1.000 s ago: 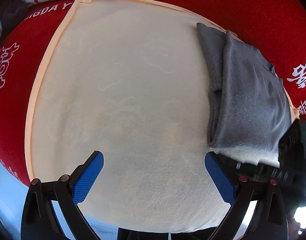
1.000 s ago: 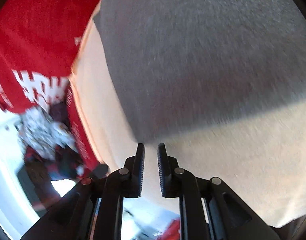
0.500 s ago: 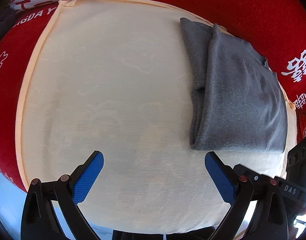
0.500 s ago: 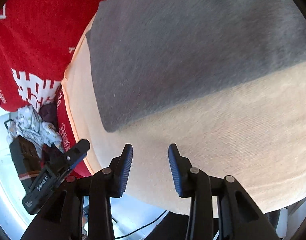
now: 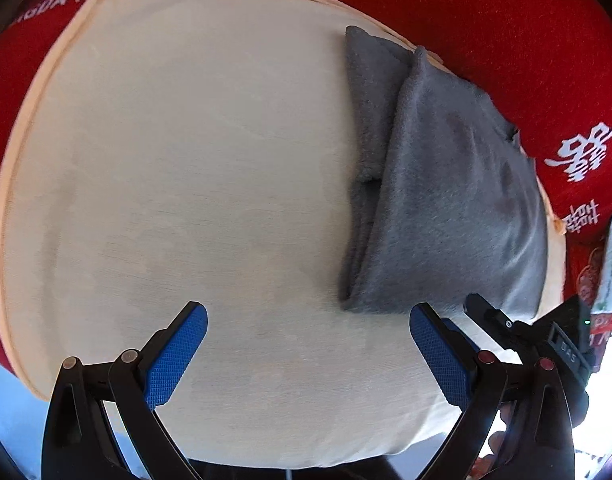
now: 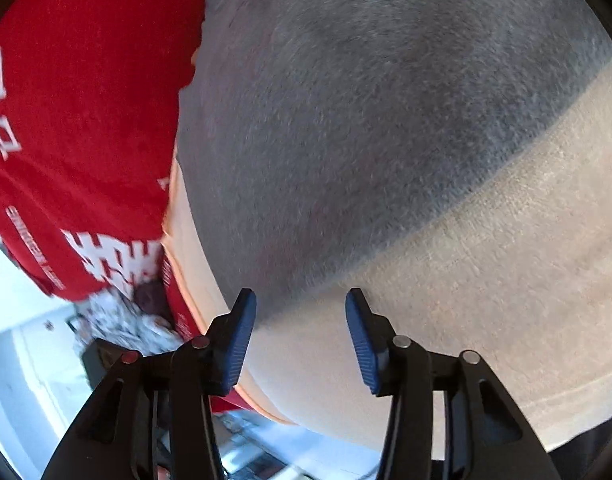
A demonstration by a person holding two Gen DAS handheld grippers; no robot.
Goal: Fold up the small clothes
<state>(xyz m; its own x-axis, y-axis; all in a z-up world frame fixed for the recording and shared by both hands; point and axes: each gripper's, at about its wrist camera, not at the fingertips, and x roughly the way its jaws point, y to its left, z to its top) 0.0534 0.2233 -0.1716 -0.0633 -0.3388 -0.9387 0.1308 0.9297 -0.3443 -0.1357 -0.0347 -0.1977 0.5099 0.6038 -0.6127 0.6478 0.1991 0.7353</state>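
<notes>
Your right hand-held gripper [image 6: 300,314] is widening, released from the grey garment [image 5: 445,184]; it's lying folded; your left hand-held gripper [image 5: 307,330] is hovering, released, empty.

Plain grey garment [image 5: 449,184], cream mat [image 5: 186,160], red cloth [image 5: 525,40] with white lettering.

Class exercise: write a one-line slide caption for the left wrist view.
Open left gripper hovers over a cream cloth; a folded grey garment lies ahead to its right.

Bare cream cloth [image 5: 178,168] left of folded grey garment [image 5: 457,208], which blocks right side
</notes>
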